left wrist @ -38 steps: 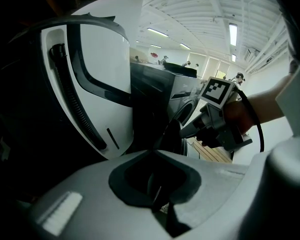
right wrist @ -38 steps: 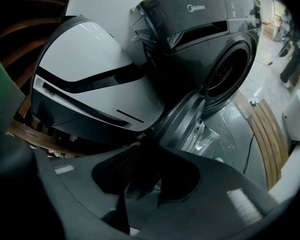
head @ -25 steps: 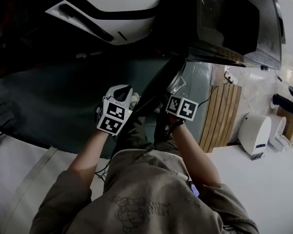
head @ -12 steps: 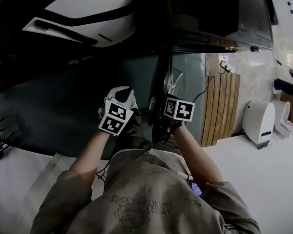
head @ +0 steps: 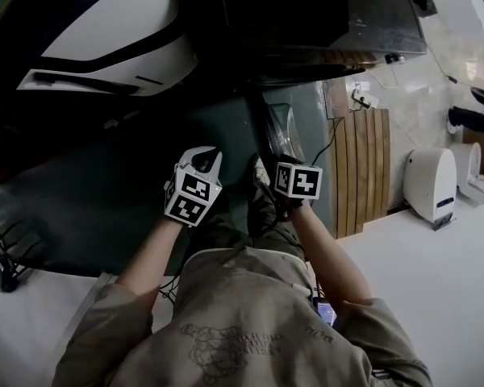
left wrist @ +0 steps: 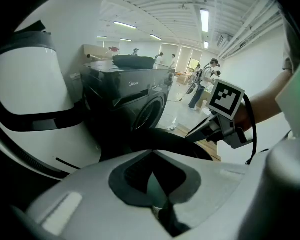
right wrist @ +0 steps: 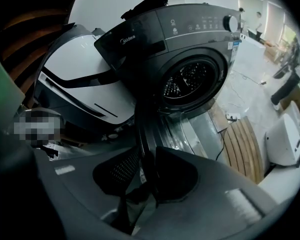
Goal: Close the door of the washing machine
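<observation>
Currently: washing machine (right wrist: 190, 29), dark grey front-loader, stands at the far side of the scene. Its round drum opening (right wrist: 187, 81) is uncovered. The door (right wrist: 145, 119) is swung out toward the person and is seen edge-on in the right gripper view: dark rim, clear glass bowl on its right side. It is well apart from the opening, so not yet shut.

Right gripper (right wrist: 146, 154): jaws have just been closing. The door's dark rim runs straight down between them, one pad on each side, and both pads look pressed against it (clamped on the rim, as far as this view gives). In the left gripper view the same gripper reaches in from the right, its marker cube up, with its tips on the dark arc of the door.

Left gripper (head: 206, 158): held just left of the door, apart from it. Its white jaws are together, dark pads meeting along one seam, with nothing between them.

Surroundings:
- a white curved housing (right wrist: 75, 74) with black stripes, directly left of the machine.
- a wooden slatted panel (head: 359, 168) on the floor (head: 436, 280), right of the door.
- a small white device (head: 430, 182) farther right.
- several people (left wrist: 202, 84) standing far off under the ceiling lights, too small for detail.
</observation>
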`<state>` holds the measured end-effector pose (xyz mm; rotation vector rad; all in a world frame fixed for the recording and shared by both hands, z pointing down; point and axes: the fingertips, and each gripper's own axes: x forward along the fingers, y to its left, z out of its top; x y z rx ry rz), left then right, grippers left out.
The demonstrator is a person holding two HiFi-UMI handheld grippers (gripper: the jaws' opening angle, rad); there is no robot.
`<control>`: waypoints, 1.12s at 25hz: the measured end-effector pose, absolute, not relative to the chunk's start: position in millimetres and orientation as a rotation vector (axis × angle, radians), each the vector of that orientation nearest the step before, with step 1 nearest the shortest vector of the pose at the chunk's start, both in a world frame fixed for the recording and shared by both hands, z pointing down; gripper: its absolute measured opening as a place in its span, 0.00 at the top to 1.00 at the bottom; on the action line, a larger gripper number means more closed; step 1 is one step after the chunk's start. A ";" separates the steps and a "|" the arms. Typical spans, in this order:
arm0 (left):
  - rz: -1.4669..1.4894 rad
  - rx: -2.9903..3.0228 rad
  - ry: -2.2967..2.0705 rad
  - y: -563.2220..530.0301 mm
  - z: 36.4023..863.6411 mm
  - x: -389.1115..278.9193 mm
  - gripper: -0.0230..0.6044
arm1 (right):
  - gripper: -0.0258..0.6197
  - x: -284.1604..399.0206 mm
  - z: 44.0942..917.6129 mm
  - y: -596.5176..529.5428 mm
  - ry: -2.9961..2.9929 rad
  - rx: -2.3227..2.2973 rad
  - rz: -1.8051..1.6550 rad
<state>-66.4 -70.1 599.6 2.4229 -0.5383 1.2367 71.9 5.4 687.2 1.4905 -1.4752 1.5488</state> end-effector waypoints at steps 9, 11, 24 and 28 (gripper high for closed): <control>1.249 2.427 -0.554 -79.2 599.0 -43.7 0.96 | 0.74 137.9 685.1 -3.5 -1.447 1.552 1.490; 1.246 2.428 -0.560 -83.1 599.1 -37.5 0.96 | 0.73 152.6 685.0 -8.4 -1.464 1.556 1.458; 1.235 2.431 -0.610 -117.3 596.4 -5.6 0.96 | 0.70 224.4 685.0 -56.2 -1.549 1.499 1.215; 1.238 2.425 -0.626 -126.8 597.1 1.5 0.96 | 0.69 238.8 684.3 -72.0 -1.560 1.491 1.172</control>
